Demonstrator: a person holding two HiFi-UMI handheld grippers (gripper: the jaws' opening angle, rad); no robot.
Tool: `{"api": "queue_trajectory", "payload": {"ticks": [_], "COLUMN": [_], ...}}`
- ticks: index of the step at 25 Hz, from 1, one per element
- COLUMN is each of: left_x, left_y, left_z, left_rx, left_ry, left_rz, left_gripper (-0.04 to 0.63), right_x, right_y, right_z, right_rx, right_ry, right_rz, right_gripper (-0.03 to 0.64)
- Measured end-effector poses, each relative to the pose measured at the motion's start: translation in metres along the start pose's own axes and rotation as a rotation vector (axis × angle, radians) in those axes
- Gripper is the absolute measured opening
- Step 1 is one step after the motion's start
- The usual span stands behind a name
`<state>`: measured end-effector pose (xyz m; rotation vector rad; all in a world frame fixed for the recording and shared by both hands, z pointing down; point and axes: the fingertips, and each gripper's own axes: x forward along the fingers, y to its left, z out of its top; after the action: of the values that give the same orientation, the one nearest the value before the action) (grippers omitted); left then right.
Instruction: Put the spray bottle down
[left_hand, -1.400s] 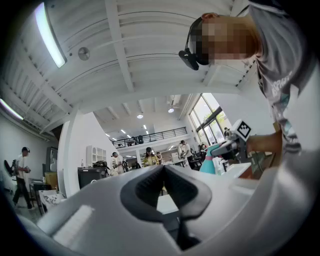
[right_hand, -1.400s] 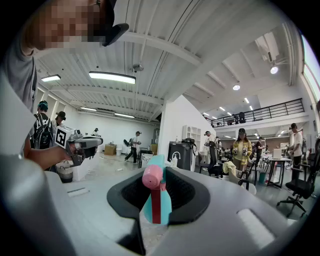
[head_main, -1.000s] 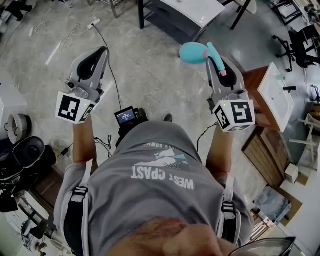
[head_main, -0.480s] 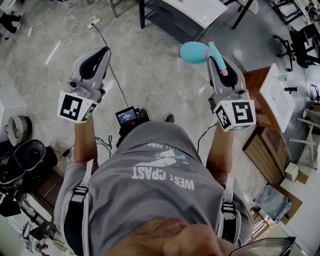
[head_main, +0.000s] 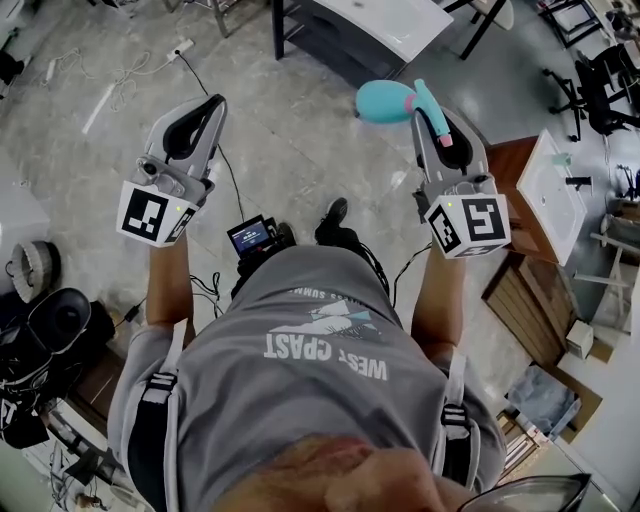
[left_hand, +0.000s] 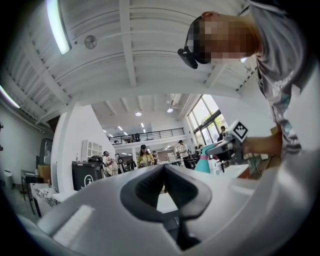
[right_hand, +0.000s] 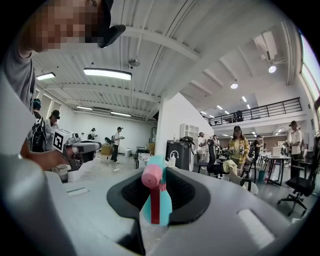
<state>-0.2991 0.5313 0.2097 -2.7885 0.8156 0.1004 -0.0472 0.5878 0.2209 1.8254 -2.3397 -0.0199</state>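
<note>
A teal spray bottle (head_main: 385, 102) with a pink nozzle lies sideways in the air in front of me, high above the floor. My right gripper (head_main: 432, 108) is shut on its neck, just behind the nozzle. In the right gripper view the spray bottle (right_hand: 156, 200) stands between the dark pads of the right gripper (right_hand: 157, 172), pink nozzle toward the camera. My left gripper (head_main: 213, 103) is held out at the left with its tips together and nothing in it. In the left gripper view the left gripper (left_hand: 162, 167) is shut, and the spray bottle (left_hand: 204, 164) shows far right.
A white table (head_main: 395, 20) on a dark frame stands ahead. A wooden cabinet with a white sink (head_main: 555, 190) is at the right, office chairs (head_main: 600, 85) beyond it. Cables (head_main: 130, 65) cross the concrete floor at the left. Black equipment (head_main: 50, 320) sits at my lower left.
I have stepped forward: one shoe now shows ahead of my body and the floor has slid back. Both grippers moved ahead with me, the bottle still gripped.
</note>
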Motion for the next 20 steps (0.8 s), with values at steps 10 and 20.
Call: {"api": "queue_trajectory", "payload": {"ticks": [10,20], "left_x": [0.1,0.216], "left_y": [0.023,0.037], "left_z": [-0.023,-0.035], "left_rx": [0.009,0.046], "left_ry": [0.055,0.085], "left_rz": [0.046,0.108], "left_gripper": [0.003,0.003], "right_x": [0.069,0.139], "right_y": [-0.09,-0.19], "right_z": [-0.015,-0.027], "right_rx": [0.045,0.083], "right_ry": [-0.01,-0.026], "right_rz": [0.06,0.151], "right_gripper": [0.086,0.086]}}
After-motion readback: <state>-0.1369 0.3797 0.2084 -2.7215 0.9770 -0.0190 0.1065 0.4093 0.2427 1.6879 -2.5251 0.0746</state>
